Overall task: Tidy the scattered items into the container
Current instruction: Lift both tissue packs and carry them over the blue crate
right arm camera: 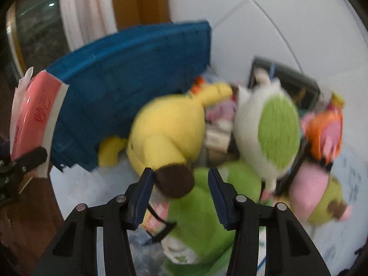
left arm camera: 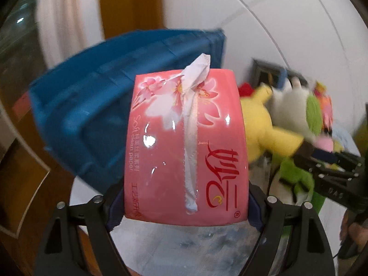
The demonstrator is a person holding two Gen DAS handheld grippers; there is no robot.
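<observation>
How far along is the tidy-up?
Nothing visibly in the blue crate yet. In hand: left claw grips the pink tissue pack. Right claw is open over the plush pile; yellow plush and green plush remain.

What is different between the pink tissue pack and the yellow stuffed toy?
The tissue pack is flat, shiny plastic with red writing; the yellow toy is fuzzy and rounded. The pack is gripped between the left tongs; the toy lies on the table in a pile of stuffed toys, with only its brown tip between the right tongs, not pinched. Neither is in the blue bin yet.
</observation>
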